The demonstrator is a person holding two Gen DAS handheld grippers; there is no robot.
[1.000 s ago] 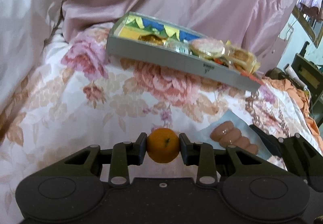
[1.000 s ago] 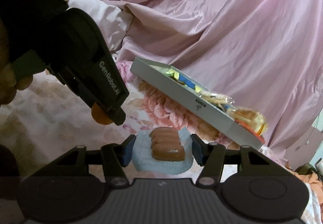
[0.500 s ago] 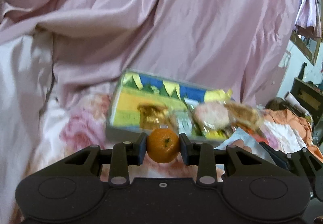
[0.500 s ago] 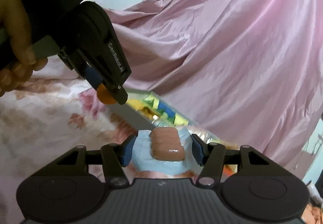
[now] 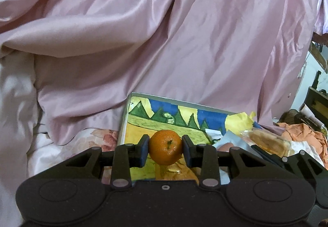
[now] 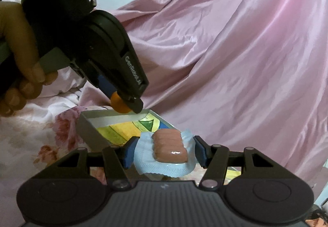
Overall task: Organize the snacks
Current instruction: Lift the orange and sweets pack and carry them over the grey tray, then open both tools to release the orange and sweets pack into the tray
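Note:
A small orange point(image 5: 165, 149) is clamped between the pads of my left gripper point(image 5: 165, 151), which hangs over the left half of a grey box point(image 5: 147, 97) with a painted landscape inside. In the right wrist view that same left gripper point(image 6: 128, 107) hovers above the box's near corner point(image 6: 90, 130), a person's hand point(image 6: 18, 75) holding it. My right gripper point(image 6: 162, 152) is shut on a pack of pink sausages point(image 6: 170, 146) in pale blue wrapping, just in front of the box.
Wrapped snacks point(image 5: 266, 141) and yellow paper point(image 5: 239, 122) fill the right end of the box. Pink satin bedding point(image 5: 164, 32) rises behind it. Floral sheet point(image 6: 51, 145) lies under it. Orange cloth point(image 5: 303, 134) and furniture sit at far right.
Both grippers have travelled forward and risen toward the box with their loads. The box, once far off across the floral sheet, now lies directly below the orange and the sausage pack.

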